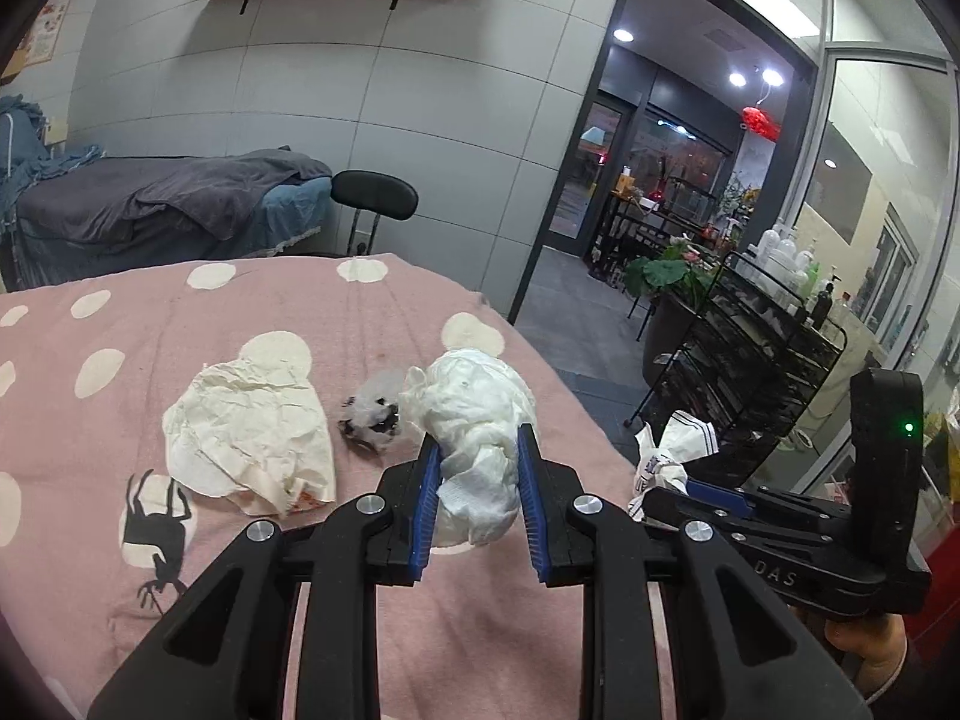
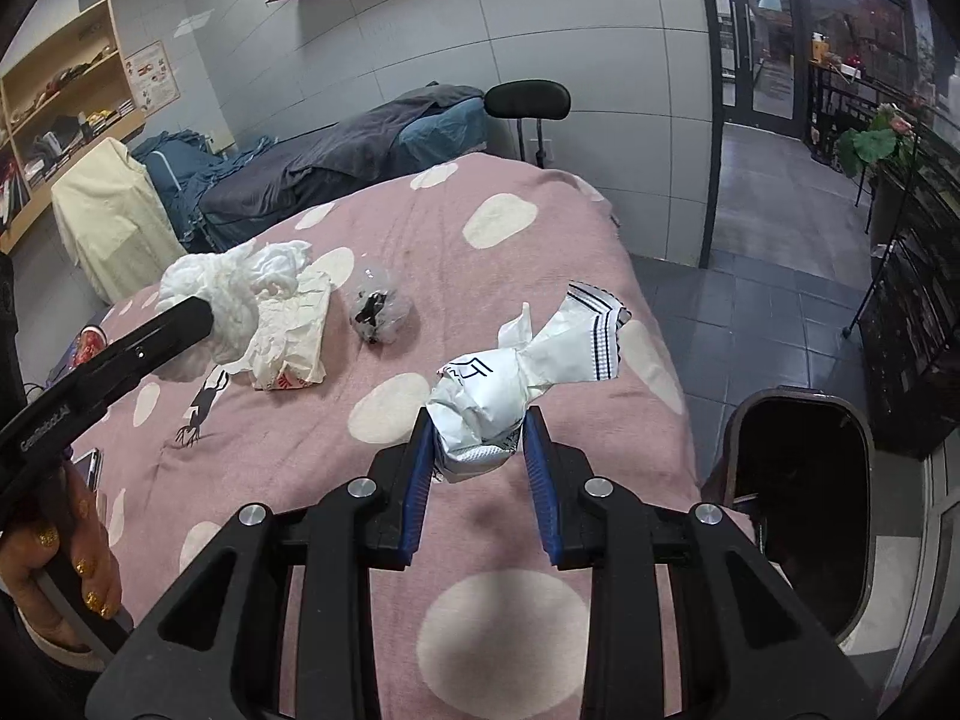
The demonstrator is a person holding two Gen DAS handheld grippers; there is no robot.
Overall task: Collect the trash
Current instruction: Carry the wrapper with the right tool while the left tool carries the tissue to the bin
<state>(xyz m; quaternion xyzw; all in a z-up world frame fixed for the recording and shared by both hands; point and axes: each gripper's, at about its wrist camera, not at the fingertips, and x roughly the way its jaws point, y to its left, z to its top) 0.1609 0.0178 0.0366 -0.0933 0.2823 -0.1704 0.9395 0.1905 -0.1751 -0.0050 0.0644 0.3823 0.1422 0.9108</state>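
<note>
In the left wrist view, the left gripper (image 1: pixel 477 468) grasps a white tissue wad (image 1: pixel 474 420) between its blue fingers (image 1: pixel 427 498). The wad is long and lumpy; its long axis runs along the fingers, pointing away from the camera, and its far end sticks out well beyond the fingertips. It looks soft and crumpled, like thin paper pressed together. It is held over the pink dotted bed cover (image 1: pixel 360 312).

In the right wrist view, the right gripper (image 2: pixel 477 450) is clenched on a white paper wrapper (image 2: pixel 510 384). The round, crushed part of the wrapper sits between the blue fingers (image 2: pixel 420 480), and a twisted tail with dark stripes on its edge points forward and to the right, past the fingertips. There is some black printing on the round part. The wrapper hangs above the bed cover, near its right edge.

Farther on, three more things concern the task. A flat, wrinkled cream paper (image 1: pixel 252 426) lies on the cover, left of the left gripper. Just beside it, to the right, lies a small clear plastic ball with black marks (image 1: pixel 372 414). A dark open trash bin (image 2: pixel 798 498) stands on the floor, by the right side of the bed.
</note>
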